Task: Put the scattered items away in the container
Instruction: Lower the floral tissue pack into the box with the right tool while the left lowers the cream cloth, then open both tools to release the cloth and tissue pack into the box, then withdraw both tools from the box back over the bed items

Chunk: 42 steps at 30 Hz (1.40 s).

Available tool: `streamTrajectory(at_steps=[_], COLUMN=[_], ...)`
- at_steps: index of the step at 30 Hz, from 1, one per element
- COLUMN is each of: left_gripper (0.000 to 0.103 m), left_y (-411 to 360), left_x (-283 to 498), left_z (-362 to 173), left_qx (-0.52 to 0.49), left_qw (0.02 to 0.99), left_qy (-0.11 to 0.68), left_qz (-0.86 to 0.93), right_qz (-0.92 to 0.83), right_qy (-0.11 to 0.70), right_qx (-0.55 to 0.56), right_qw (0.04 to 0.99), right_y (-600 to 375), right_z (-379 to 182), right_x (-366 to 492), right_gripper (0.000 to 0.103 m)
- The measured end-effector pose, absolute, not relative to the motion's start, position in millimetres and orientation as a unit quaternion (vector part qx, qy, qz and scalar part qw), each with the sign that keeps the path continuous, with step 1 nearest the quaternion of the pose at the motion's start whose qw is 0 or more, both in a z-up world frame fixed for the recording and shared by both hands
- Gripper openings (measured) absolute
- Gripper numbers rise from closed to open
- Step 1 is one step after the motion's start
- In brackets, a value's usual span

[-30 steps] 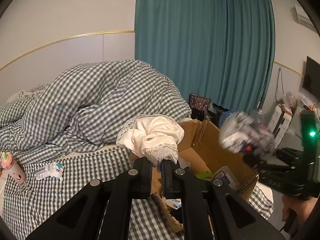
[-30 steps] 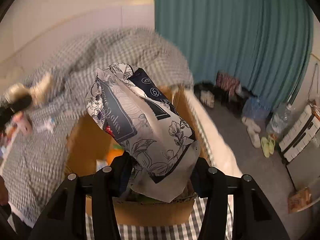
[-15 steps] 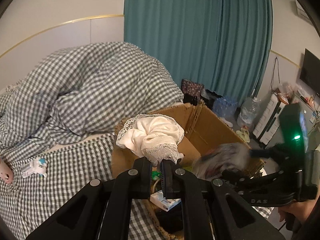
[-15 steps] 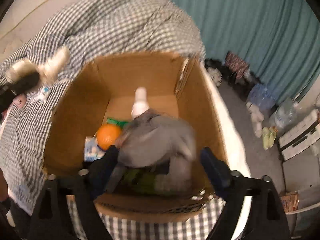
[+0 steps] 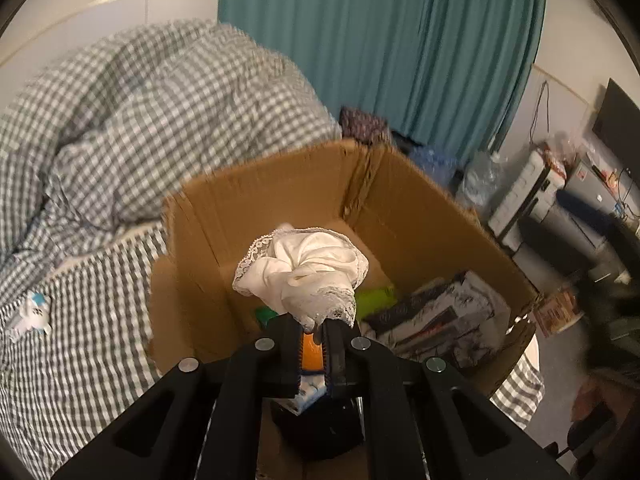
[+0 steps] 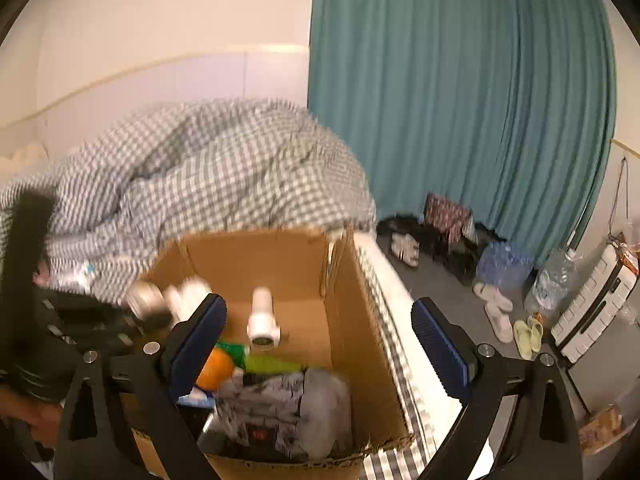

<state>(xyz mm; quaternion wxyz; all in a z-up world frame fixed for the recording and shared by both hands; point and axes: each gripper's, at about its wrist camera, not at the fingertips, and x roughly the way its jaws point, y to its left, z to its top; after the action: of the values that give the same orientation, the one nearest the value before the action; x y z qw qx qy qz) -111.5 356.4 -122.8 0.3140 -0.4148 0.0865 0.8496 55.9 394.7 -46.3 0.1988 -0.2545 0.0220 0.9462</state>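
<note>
Left gripper clamping a white lace cloth over the cardboard box on the bed, right gripper jaws having just been opening (nothing between them), floral pouch, probably blurred, lying inside.

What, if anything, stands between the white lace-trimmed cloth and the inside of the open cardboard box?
Nothing visible does. The white lace-trimmed cloth, pinched in the left hand-held gripper, hangs over the open brown cardboard box; no lid or flap covers the opening.

My left gripper pinches a bunched, lace-edged white cloth above the open cardboard box; a floral-printed pouch lies inside it.
</note>
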Motion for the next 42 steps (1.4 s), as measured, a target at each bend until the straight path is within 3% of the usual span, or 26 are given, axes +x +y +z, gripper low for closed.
streamTrajectory(at_steps=[1,8,9,24,33,42], left_gripper=[0.013,0.093,0.096,0.097,0.097,0.103], left_y=[358.8,362.1,360.2,312.0,254.0,185.0], left_x=[-113.0,-117.7,-117.0,-86.5,-63.0,-61.9], left_z=[-127.8,-146.0,-145.1,-84.3,-40.9,-27.8], left_qx=[-0.426,-0.470,-0.471,-0.341,-0.226,-0.200], left_qw=[0.316,0.306,0.304,0.281,0.217,0.158], left_qy=[0.090,0.090,0.087,0.085,0.093,0.079], left_qz=[0.843,0.823,0.824,0.893,0.945,0.964], right_qz=[0.950,0.962,0.962,0.968,0.962,0.971], right_qy=[0.023,0.023,0.022,0.014,0.012,0.012], right_qx=[-0.238,-0.186,-0.185,-0.143,-0.187,-0.172], right_qw=[0.200,0.198,0.198,0.205,0.199,0.166], right_y=[393.8,388.6,387.7,351.9,323.7,280.3], right_z=[-42.0,-22.1,-21.1,3.6,2.0,12.5], right_x=[60.1,74.2,74.8,82.8,60.1,47.9], right_gripper=[0.095,0.098,0.099,0.103,0.103,0.103])
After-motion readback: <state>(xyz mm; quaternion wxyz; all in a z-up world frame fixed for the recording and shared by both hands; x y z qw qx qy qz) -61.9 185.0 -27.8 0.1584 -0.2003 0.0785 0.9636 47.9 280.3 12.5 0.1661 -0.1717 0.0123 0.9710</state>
